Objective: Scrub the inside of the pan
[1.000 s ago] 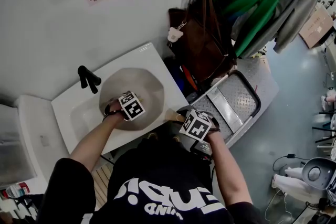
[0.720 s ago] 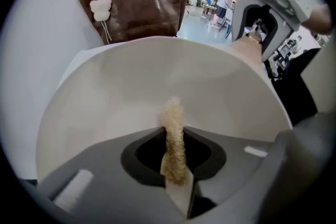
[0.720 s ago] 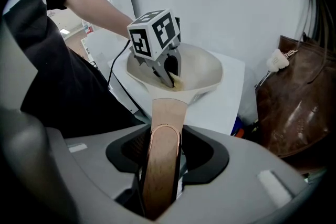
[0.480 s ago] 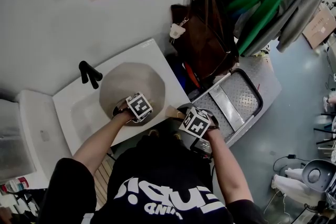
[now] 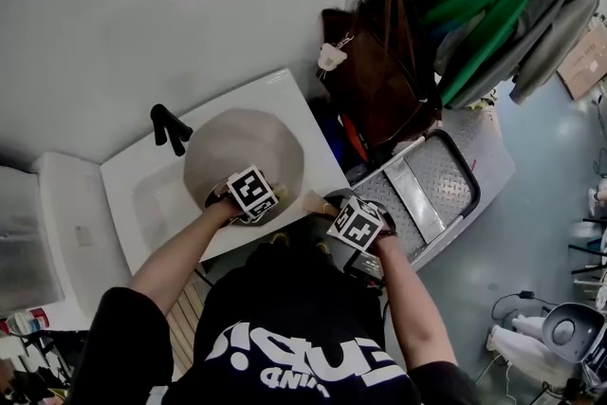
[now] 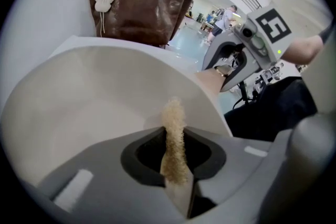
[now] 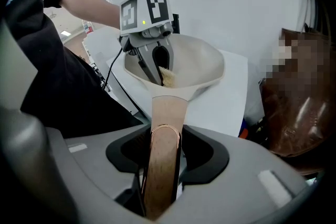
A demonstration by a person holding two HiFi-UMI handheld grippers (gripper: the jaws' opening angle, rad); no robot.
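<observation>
My right gripper [image 7: 160,157] clamps the wooden handle [image 7: 167,110], steadying the pan [image 5: 242,147] at centre-left of the head view. My left gripper [image 6: 176,168] pinches a scouring pad [image 6: 173,131] inside; I'd press firmly, circling.

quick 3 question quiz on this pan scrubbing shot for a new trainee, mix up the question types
1. True or false: the right gripper is shut on the handle of the pan.
2. What is clamped in the left gripper?
A. a tan scrub pad
B. a soap bottle
C. nothing
3. Fill in the blank: the pan sits over a white ___ with a black tap behind it.

Key: 1 true. 2 A. 3 sink.
</observation>
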